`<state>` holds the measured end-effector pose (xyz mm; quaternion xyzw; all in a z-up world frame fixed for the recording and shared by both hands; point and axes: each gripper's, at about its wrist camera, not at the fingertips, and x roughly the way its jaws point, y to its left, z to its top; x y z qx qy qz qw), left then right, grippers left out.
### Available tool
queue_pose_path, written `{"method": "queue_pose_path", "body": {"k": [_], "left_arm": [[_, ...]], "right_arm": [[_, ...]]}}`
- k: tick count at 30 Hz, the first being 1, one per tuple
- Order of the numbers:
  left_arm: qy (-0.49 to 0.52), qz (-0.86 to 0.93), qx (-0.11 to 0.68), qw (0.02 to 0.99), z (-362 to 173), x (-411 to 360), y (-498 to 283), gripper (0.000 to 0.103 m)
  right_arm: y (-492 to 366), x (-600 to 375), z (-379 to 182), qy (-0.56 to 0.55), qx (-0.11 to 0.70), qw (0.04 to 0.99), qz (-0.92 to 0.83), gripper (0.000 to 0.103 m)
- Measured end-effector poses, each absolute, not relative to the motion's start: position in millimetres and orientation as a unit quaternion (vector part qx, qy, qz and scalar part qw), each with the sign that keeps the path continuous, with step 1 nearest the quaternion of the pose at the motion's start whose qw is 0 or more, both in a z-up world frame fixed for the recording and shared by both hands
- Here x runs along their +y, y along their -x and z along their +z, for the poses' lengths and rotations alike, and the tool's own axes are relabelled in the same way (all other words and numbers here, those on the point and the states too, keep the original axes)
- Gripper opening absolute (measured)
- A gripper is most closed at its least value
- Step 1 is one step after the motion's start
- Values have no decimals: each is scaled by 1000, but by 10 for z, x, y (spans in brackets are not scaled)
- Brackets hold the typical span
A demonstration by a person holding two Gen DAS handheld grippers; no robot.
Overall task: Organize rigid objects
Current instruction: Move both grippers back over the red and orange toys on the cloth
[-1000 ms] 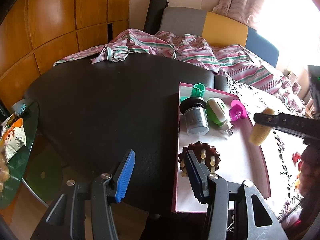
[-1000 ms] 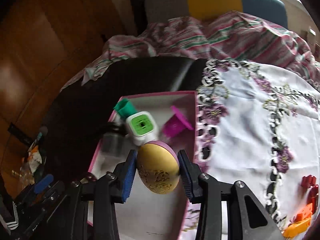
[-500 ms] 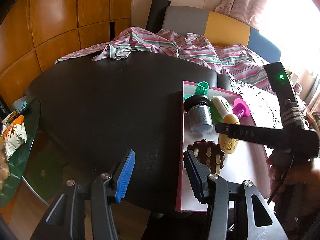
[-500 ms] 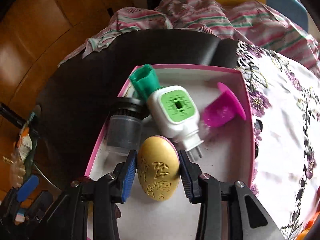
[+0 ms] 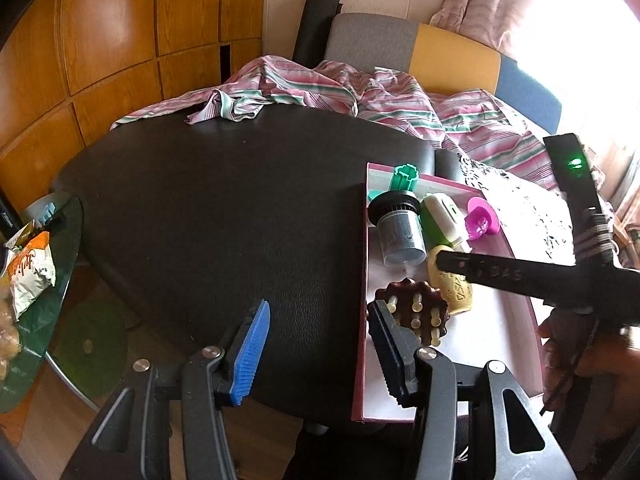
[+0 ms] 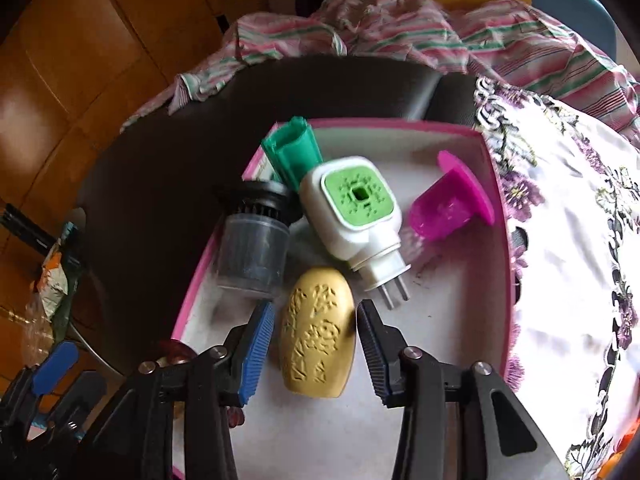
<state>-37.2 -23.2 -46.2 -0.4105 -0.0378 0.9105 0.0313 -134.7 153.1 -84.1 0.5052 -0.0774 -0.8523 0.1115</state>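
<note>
A golden egg-shaped case [image 6: 318, 328] lies on the white floor of the pink-walled tray [image 6: 400, 123], just in front of a dark cup with a black ribbed lid [image 6: 256, 248] and a white-and-green plug-in device [image 6: 352, 208]. My right gripper [image 6: 314, 308] straddles the egg; its jaws are opening and the pads stand a hair off its sides. From the left wrist view, one right finger [image 5: 500, 272] crosses above the egg [image 5: 452, 292]. My left gripper [image 5: 318, 312] is open and empty over the black table [image 5: 240, 200], beside the tray's left wall [image 5: 364, 280].
The tray also holds a green piece [image 6: 296, 154], a magenta funnel [image 6: 448, 204] and a brown scalloped disc with pegs [image 5: 414, 304]. A striped cloth [image 5: 360, 92] covers the far side, a floral cloth [image 6: 560, 240] the right. A glass side table with snack bags [image 5: 28, 272] stands left.
The right gripper came down into the tray with the golden egg and set it by the cup and plug; its pads have parted slightly. The left gripper stayed still.
</note>
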Motion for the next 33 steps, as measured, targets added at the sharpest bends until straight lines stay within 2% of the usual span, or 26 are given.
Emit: {"method": "queue_pose_path", "body": {"k": [22, 33], "left_arm": [[391, 919, -18, 45, -304, -105, 301, 53], [385, 920, -1, 70, -248, 113, 301, 53]], "right_arm": [[848, 2037, -463, -446, -77, 67, -889, 44], [476, 2911, -337, -434, -107, -21, -894, 44]]}}
